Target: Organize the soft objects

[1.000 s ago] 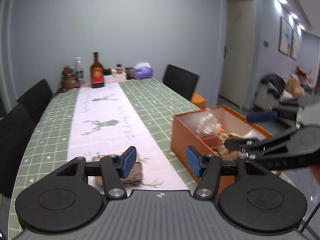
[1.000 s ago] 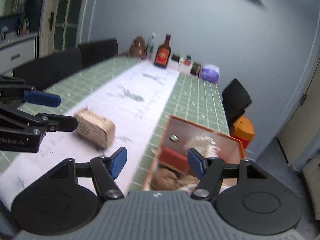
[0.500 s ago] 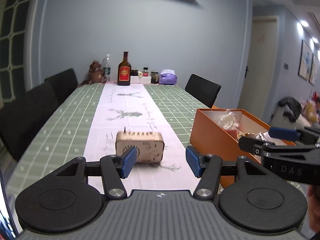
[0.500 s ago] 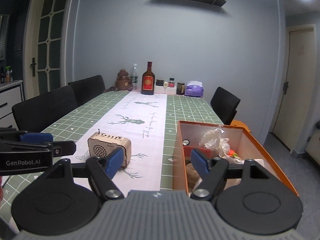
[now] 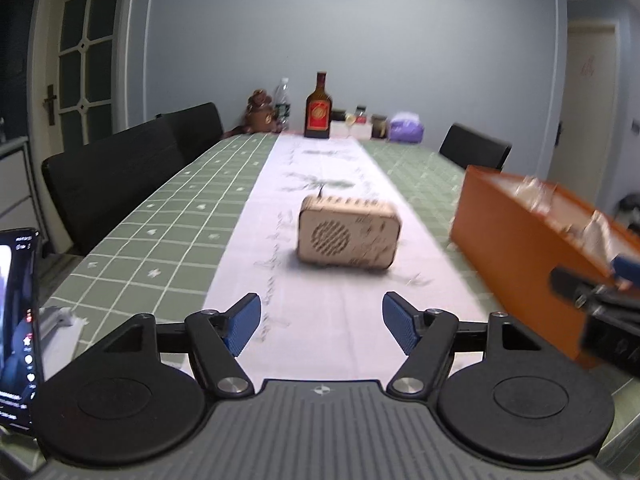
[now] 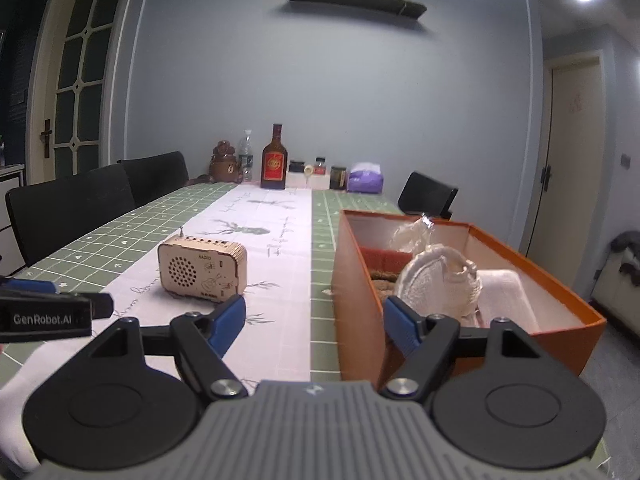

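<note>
An orange box (image 6: pixel 560 292) stands on the right side of the table, also visible in the left wrist view (image 5: pixel 516 240). Inside it lie a crumpled white fabric bundle (image 6: pixel 436 280), a white towel (image 6: pixel 504 292) and something brown and fuzzy (image 6: pixel 382 276). A wooden toy radio (image 5: pixel 348 234) sits on the white runner, left of the box (image 6: pixel 202 270). My left gripper (image 5: pixel 322 326) hovers low over the runner short of the radio, jaws opening, nothing between them. My right gripper (image 6: pixel 316 320) is at the box's near left corner, jaws opening and empty.
A brown bottle (image 6: pixel 274 160), a bear-shaped jar (image 6: pixel 224 162), small jars and a purple tissue pack (image 6: pixel 366 180) line the table's far end. Black chairs (image 5: pixel 120 176) flank the table. A lit phone (image 5: pixel 16 320) stands at the left near edge.
Both grippers have sunk toward the table and rolled level. Their jaws stand wider than before. The radio now lies ahead of the left gripper instead of under its fingers.
</note>
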The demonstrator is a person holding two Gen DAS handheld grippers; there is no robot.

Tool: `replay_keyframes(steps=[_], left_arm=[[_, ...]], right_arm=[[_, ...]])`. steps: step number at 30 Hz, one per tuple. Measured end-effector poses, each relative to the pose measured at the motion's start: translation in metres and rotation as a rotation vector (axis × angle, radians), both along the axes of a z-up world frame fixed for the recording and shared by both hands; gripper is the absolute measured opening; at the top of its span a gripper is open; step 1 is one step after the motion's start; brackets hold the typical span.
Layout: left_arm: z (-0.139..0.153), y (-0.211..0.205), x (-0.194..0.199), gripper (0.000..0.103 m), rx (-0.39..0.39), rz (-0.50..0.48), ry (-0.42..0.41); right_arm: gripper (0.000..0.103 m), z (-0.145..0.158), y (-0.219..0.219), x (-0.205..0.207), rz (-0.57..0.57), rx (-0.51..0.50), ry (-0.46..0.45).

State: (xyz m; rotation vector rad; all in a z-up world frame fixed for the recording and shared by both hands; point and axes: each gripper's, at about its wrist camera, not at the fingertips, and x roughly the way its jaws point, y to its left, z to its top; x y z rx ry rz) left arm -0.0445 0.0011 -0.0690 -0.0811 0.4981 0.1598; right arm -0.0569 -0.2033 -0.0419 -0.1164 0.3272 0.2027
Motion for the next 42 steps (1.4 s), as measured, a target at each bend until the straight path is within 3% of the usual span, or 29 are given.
replay_keyframes(steps=[6, 16, 42], left_arm=[[-0.004, -0.009, 0.002, 0.087, 0.056, 0.004, 0.056], [0.007, -0.026, 0.001, 0.089, 0.131, -0.027, 0.022], [0.010, -0.025, -0.014, 0.090, 0.120, -0.052, -0.024]], right_arm=[[0.078, -0.005, -0.004, -0.003, -0.011, 0.011, -0.021], [0.078, 0.002, -0.006, -0.010, -0.028, 0.024, -0.038], [0.079, -0.001, -0.001, -0.018, -0.034, 0.022, 0.025]])
